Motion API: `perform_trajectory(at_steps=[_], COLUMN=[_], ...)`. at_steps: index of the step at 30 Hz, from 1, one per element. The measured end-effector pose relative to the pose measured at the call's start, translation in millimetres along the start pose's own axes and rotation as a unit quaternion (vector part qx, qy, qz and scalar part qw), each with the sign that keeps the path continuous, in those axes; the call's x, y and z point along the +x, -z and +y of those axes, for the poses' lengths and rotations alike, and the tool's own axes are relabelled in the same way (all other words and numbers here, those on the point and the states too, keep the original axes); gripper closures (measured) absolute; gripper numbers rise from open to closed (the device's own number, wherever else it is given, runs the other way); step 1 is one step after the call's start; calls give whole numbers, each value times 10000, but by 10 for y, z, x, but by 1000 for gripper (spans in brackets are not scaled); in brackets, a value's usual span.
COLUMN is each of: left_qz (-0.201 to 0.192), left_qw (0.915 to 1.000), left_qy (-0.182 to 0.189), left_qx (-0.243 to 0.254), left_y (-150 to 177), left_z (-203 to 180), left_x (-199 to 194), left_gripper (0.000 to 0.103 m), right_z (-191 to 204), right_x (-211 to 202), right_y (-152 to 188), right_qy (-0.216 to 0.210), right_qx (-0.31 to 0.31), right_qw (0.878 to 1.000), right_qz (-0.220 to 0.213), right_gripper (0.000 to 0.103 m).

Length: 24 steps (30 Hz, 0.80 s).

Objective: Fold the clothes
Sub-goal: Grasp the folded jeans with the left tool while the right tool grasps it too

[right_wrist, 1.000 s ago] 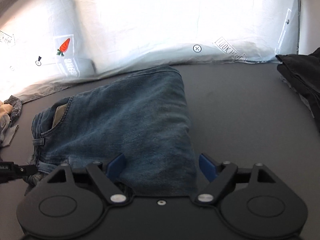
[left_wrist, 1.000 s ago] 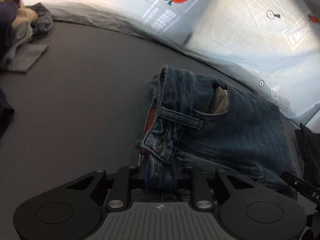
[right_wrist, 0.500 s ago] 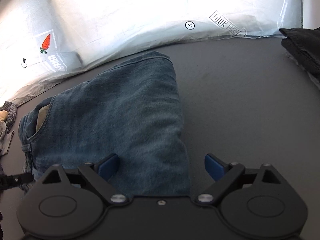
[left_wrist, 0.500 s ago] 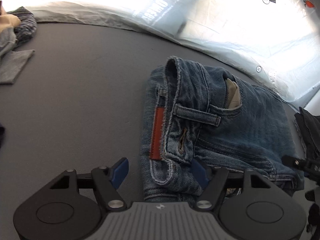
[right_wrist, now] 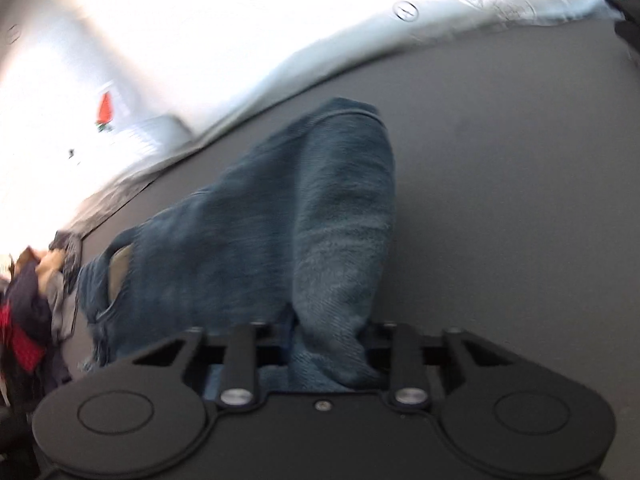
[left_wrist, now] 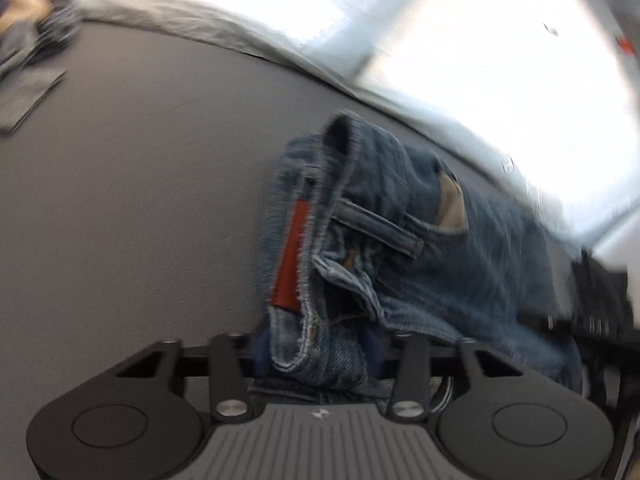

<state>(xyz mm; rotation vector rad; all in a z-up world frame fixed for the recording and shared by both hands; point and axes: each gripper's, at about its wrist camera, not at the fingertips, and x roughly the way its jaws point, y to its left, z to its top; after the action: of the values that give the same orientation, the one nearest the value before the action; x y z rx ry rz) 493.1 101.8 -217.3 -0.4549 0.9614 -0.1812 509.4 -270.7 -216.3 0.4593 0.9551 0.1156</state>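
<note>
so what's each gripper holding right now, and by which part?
Both hold the folded jeans: left gripper pinches the waistband end, right gripper pinches the plain folded end opposite it.

Faded blue denim jeans [left_wrist: 460, 264] with frayed waistband, matt grey counter [left_wrist: 140, 200], crinkled translucent plastic sheet [left_wrist: 248, 36], matt black plastic left gripper [left_wrist: 316, 356] with ribbed grey housing
</note>
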Motion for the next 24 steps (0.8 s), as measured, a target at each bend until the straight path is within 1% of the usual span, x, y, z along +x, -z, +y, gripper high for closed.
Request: perform_trajectory(at_steps=[1, 3, 4, 6, 7, 10, 13, 18, 20, 24], left_qz=[-75, -203, -271, -394, -444, -490, -435, -202, -93, 30], left_qw=[10000, 9997, 9995, 9990, 9985, 9969, 9952, 9920, 9913, 9885], left_qy=[-24, -42, -3, 204, 316, 539, 711, 1036, 1163, 1402], left_qx=[12, 139, 156, 101, 90, 311, 515, 695, 607, 561], left_y=[16, 38, 37, 23, 14, 28, 174, 486, 568, 707], left_z=[-23, -120, -168, -251, -297, -480, -607, -722, -743, -808], left_x=[-26, -126, -190, -344, -417, -601, -794, -963, -992, -1049], left_gripper=[68, 72, 74, 76, 83, 83, 84, 85, 85, 85], right_z=[57, 176, 241, 318, 329, 335, 362, 325, 344, 424], right_x=[-41, -135, -199, -373, -465, -761, -1055, -1541, -1731, -2008], right_y=[33, 95, 116, 174, 202, 310, 458, 711, 779, 887], right_qy=[56, 178, 202, 79, -46, -404, -583, -594, -516, -193], right_qx=[-64, -179, -236, -251, -172, 106, 340, 664, 646, 464], right_qw=[9999, 9995, 9990, 9985, 9983, 9966, 9938, 9890, 9884, 9906], right_qz=[-62, -209, -305, -488, -548, -708, -879, -1181, -1272, -1274], right_gripper=[83, 87, 88, 89, 89, 90, 90, 90, 90, 90])
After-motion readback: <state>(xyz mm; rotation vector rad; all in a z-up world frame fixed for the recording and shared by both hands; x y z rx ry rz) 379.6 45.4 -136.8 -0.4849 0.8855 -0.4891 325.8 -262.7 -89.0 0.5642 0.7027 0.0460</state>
